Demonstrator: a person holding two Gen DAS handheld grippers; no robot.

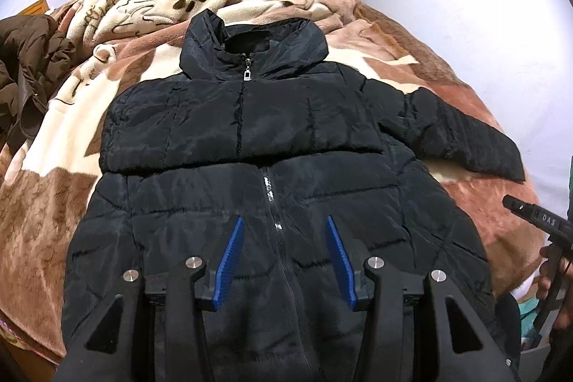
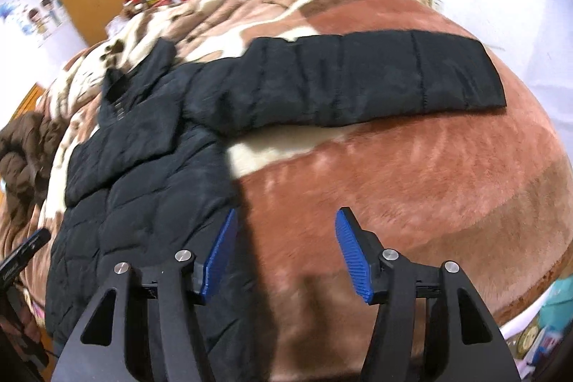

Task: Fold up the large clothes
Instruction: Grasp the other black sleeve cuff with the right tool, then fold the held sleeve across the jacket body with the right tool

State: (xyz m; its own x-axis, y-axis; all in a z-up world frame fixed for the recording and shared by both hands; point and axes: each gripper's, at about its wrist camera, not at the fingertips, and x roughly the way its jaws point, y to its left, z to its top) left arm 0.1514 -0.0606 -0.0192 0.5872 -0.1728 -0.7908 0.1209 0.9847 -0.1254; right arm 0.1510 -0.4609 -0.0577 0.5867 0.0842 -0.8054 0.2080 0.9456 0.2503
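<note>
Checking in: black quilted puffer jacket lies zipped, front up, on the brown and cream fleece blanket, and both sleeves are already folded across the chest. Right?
Not quite. Only one sleeve lies folded across the chest of the black quilted puffer jacket; the other sleeve stretches straight out over the brown and cream fleece blanket, as the right wrist view shows. The jacket is zipped and front up.

Black puffer jacket (image 1: 272, 145) flat on bed, zipped, one sleeve outstretched.
</note>
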